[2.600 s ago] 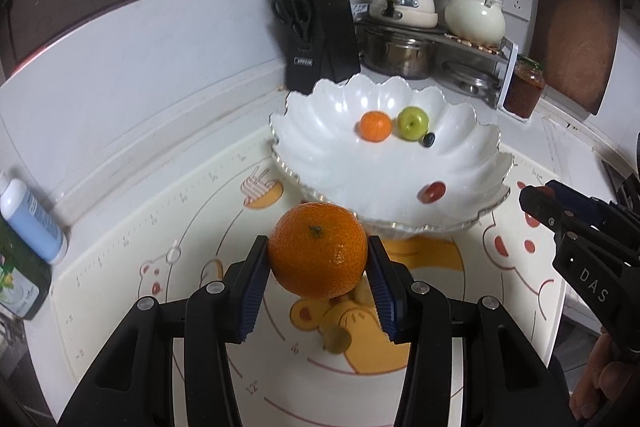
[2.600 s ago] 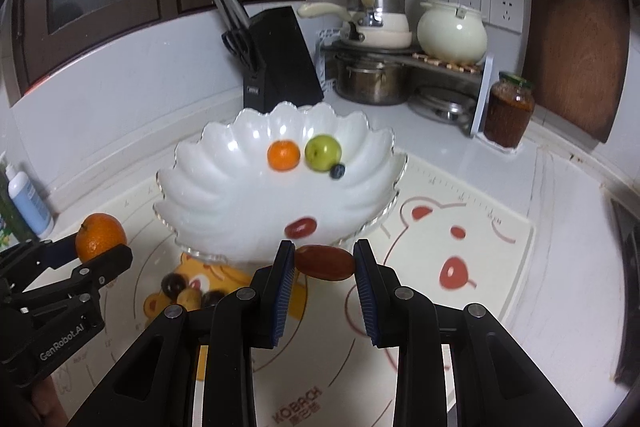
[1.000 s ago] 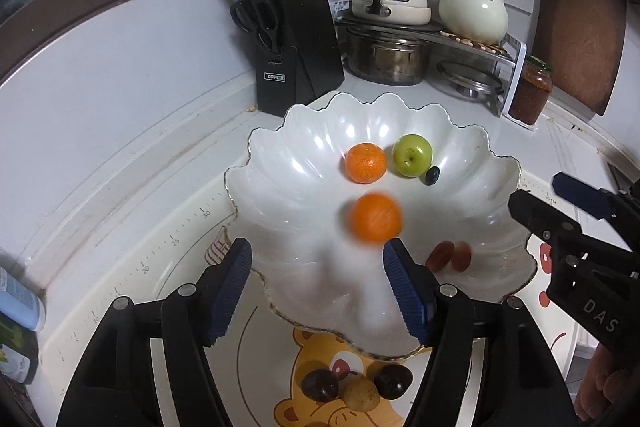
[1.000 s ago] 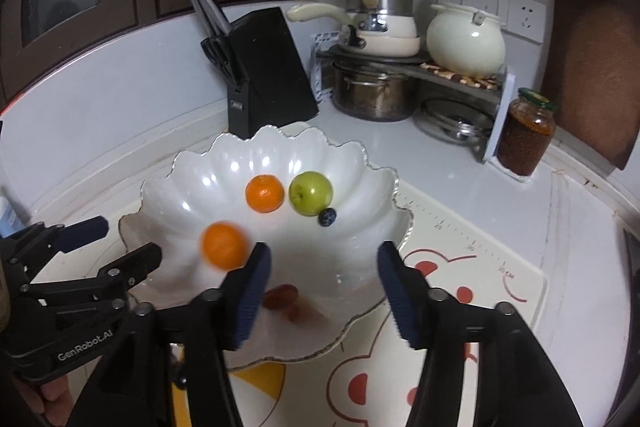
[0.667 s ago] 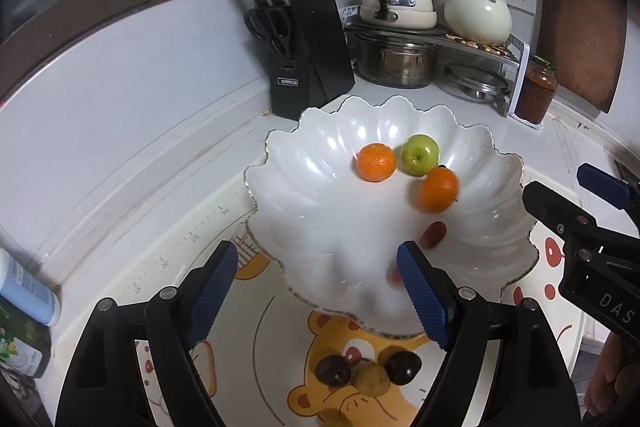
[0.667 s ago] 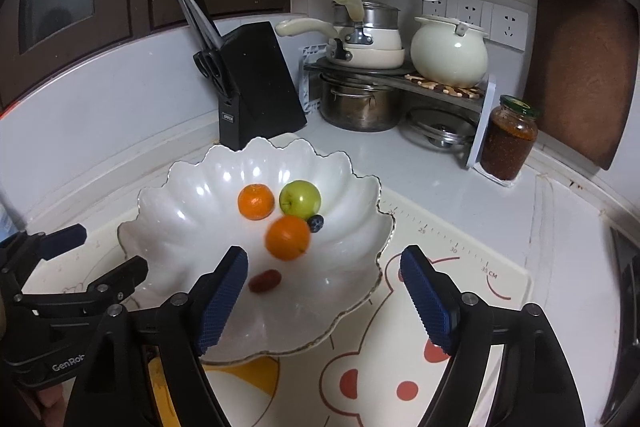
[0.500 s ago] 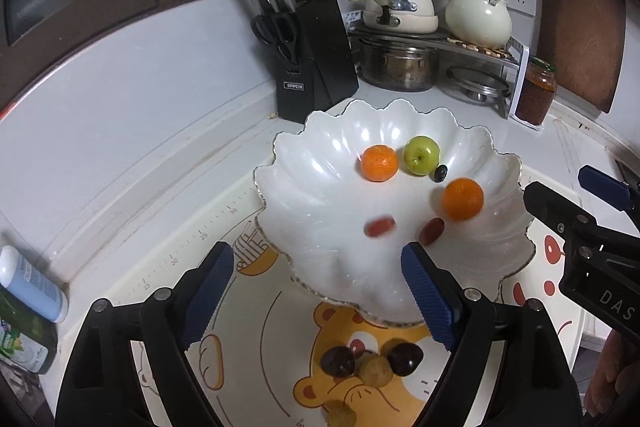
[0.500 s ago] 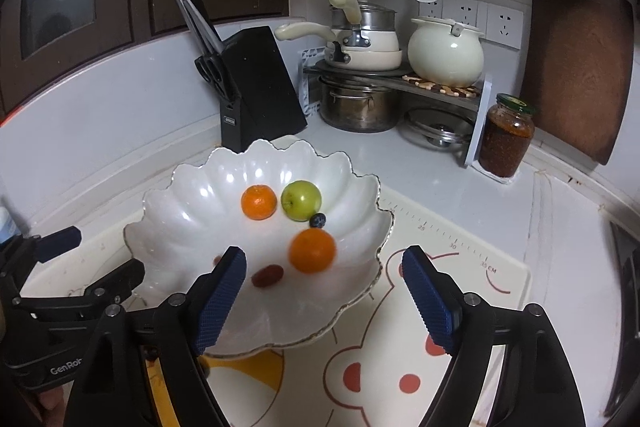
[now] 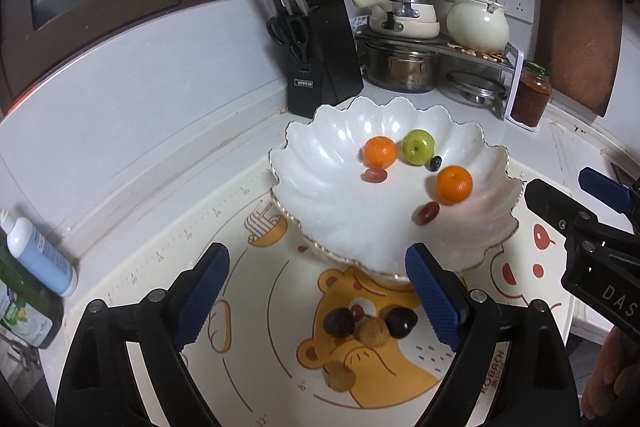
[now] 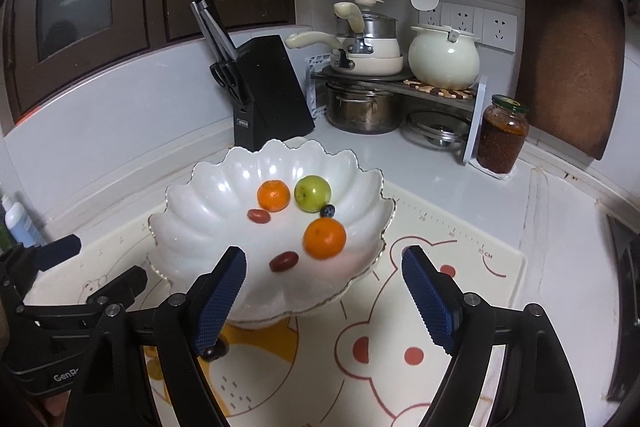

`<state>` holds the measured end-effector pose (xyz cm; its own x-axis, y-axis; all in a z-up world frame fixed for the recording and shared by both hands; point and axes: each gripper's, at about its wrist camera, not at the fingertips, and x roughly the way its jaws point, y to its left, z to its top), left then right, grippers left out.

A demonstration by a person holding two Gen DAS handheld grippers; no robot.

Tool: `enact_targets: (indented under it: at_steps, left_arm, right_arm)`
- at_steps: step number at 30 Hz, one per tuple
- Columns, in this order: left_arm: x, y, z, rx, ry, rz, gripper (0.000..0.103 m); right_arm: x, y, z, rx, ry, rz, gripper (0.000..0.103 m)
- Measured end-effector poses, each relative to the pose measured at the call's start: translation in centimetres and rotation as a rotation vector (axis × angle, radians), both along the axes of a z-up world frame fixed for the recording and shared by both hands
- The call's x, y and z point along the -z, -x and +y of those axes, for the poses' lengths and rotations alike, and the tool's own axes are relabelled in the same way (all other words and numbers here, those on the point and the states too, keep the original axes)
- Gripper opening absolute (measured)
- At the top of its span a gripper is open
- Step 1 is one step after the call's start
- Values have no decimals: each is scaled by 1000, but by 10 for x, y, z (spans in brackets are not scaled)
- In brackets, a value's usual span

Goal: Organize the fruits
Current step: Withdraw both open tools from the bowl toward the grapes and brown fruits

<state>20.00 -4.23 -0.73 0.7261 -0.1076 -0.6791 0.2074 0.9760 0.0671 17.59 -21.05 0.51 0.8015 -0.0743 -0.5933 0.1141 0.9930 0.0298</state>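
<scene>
A white scalloped bowl point(image 9: 320, 187) point(image 10: 200, 219) stands on the bear-print mat point(image 9: 224, 227) point(image 10: 460, 287). In it lie two oranges point(image 9: 454, 184) point(image 10: 324, 238), a green apple point(image 9: 418, 147) point(image 10: 312, 193), a blueberry point(image 9: 436, 163) point(image 10: 328, 211) and two red jujubes point(image 9: 426, 213) point(image 10: 284, 261). Two dark fruits point(image 9: 338, 322) and two tan ones point(image 9: 373, 332) lie on the mat in front of the bowl. My left gripper point(image 9: 318, 293) is open and empty, just short of the bowl. My right gripper point(image 10: 322, 293) is open and empty at the bowl's near rim.
A black knife block point(image 9: 320, 59) point(image 10: 272, 99) stands behind the bowl. A rack with pots point(image 9: 404, 67) point(image 10: 360, 107) and a red sauce jar point(image 9: 530, 93) point(image 10: 502, 133) are at the back right. A blue bottle point(image 9: 38, 253) stands at the left.
Both grippers let go of their fruit over the bowl: the orange rolled to the right side, the jujube slid up toward the other orange. Both grippers drew back.
</scene>
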Motion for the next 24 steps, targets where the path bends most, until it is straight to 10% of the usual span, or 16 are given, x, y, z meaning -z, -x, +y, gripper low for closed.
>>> enact_targets:
  at_steps: [24]
  left_arm:
    - [36, 43, 9, 9, -6, 66, 83]
  right_arm:
    - [40, 35, 11, -5, -34, 64, 81]
